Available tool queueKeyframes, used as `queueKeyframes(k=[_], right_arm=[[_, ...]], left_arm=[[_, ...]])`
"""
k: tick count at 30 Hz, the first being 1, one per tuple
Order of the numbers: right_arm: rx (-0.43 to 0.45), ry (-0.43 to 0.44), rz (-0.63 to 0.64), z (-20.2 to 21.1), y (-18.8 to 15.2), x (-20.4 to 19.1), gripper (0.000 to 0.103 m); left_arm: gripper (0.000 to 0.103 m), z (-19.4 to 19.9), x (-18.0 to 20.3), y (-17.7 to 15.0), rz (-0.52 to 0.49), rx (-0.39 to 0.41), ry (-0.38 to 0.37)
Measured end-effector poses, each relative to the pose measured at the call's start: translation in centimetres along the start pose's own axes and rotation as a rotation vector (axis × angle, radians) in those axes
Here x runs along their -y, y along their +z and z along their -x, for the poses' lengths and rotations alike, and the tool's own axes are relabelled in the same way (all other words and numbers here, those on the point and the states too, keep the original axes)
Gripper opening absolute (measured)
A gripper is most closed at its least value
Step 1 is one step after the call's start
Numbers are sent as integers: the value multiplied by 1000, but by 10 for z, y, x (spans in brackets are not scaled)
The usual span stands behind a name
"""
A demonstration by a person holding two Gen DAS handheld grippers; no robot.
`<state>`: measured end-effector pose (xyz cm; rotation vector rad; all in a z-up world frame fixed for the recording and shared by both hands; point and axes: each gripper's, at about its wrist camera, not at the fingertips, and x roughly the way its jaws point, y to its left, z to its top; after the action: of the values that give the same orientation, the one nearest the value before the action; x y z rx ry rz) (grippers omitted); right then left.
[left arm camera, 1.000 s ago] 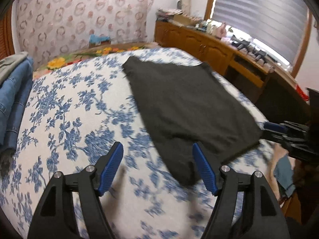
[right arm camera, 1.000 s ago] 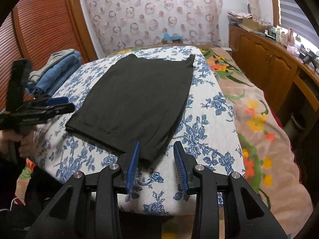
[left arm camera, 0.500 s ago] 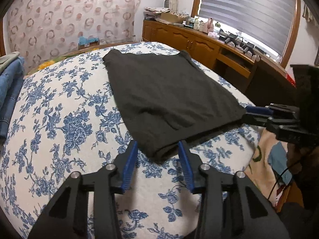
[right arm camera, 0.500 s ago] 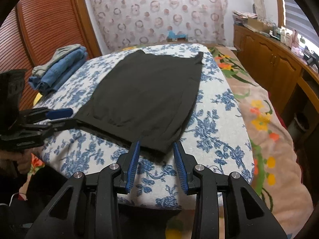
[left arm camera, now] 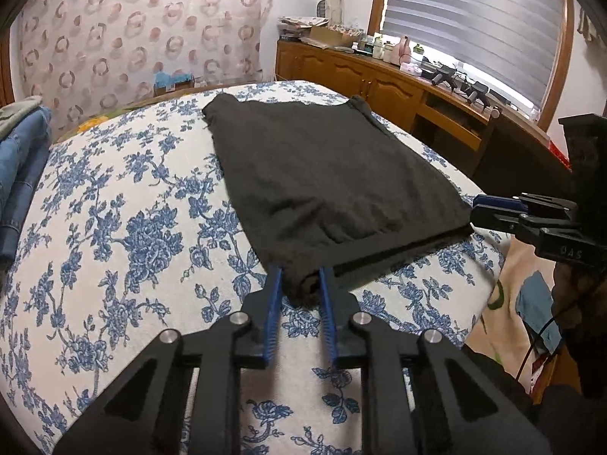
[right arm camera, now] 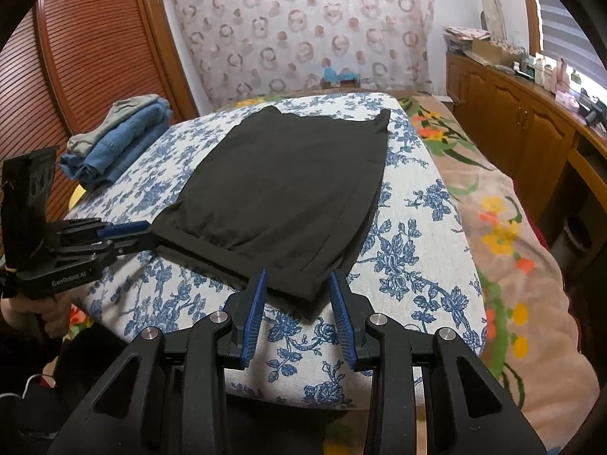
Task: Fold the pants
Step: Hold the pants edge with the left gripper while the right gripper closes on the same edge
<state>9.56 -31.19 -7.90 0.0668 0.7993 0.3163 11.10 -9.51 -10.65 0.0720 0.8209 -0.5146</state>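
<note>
Two near corners of the garment were your whole concern at this moment. The bed (left arm camera: pixel 114 227), under its blue-flowered cover, carried the black pants (left arm camera: pixel 322 174), which lay flat in a broad, already doubled rectangle running away from you toward the curtained wall. A stack of folded jeans (right arm camera: pixel 125 132) sat well apart from them on the far left of the cover.

You were in the grasping step, ahead of the next fold. Your left gripper (left arm camera: pixel 299 284) had the near left corner of the pants between its blue pads (left arm camera: pixel 274 288). Its jaws had just been closing, and they stood narrow, with the cloth bunched and pinched between them. Your right gripper (right arm camera: pixel 297 295) sat at the near right corner, with that corner lying between its pads. But its jaws stood moderately apart, bare cover showed on either side of the cloth, and nothing was clamped there.

By my reading, the next move called first for the right jaws to close on their corner, taking every layer and none of the cover beneath. Only then would a lift have made sense, with both hands rising together and level. From there you would have carried the near edge over toward the far edge and laid it down square. A lift on the left corner alone would likely have dragged the pants askew.
</note>
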Motion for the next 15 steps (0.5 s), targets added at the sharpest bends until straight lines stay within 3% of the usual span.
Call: queueKeyframes(k=[8,15], right_arm=[[-7,-31,-61,-12,1,10,34],[-7,-51,-35,-19,-2,4,34]], left_arm=[[18,-2,-2,-2,9,-1,-6],[18,-1,-1,-3,18,8,-5]])
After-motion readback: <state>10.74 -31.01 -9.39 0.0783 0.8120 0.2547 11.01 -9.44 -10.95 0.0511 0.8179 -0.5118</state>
